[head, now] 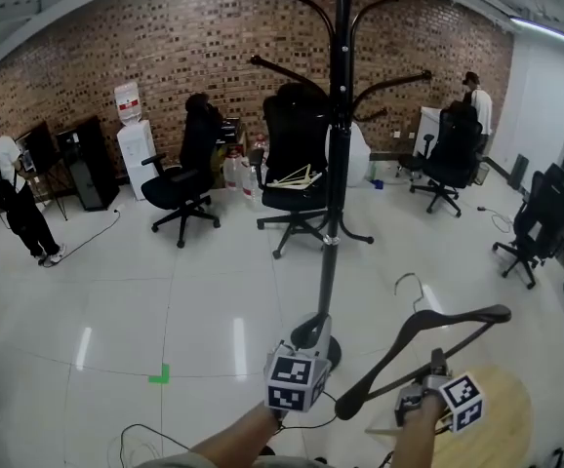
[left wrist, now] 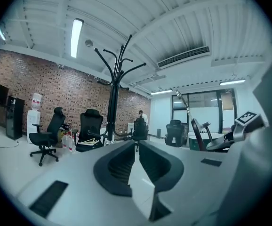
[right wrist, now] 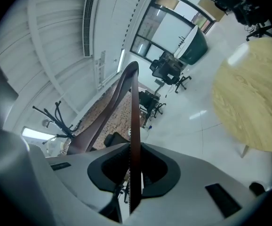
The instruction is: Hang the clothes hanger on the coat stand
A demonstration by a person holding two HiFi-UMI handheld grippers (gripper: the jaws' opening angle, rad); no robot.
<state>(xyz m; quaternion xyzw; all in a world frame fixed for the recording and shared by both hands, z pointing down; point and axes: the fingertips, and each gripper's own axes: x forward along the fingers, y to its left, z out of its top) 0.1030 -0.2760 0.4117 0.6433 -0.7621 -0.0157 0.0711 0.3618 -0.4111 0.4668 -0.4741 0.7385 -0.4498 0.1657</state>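
Note:
The black coat stand (head: pixel 339 115) rises mid-room, its curved arms spreading at the top; it also shows ahead in the left gripper view (left wrist: pixel 112 107) and small at the left of the right gripper view (right wrist: pixel 56 117). A dark wooden clothes hanger (head: pixel 428 325) with a metal hook is held low to the stand's right. My right gripper (head: pixel 436 367) is shut on its bottom bar (right wrist: pixel 133 107), the bar upright between the jaws (right wrist: pixel 133 157). My left gripper (head: pixel 306 337) is near the stand's base, shut and holding nothing (left wrist: pixel 137 147).
A round wooden table (head: pixel 497 408) sits at the lower right. Black office chairs (head: pixel 189 178) (head: pixel 297 154) (head: pixel 453 159) (head: pixel 545 222) ring the white tiled floor. A person (head: pixel 14 198) stands far left, a water dispenser (head: pixel 134 144) by the brick wall.

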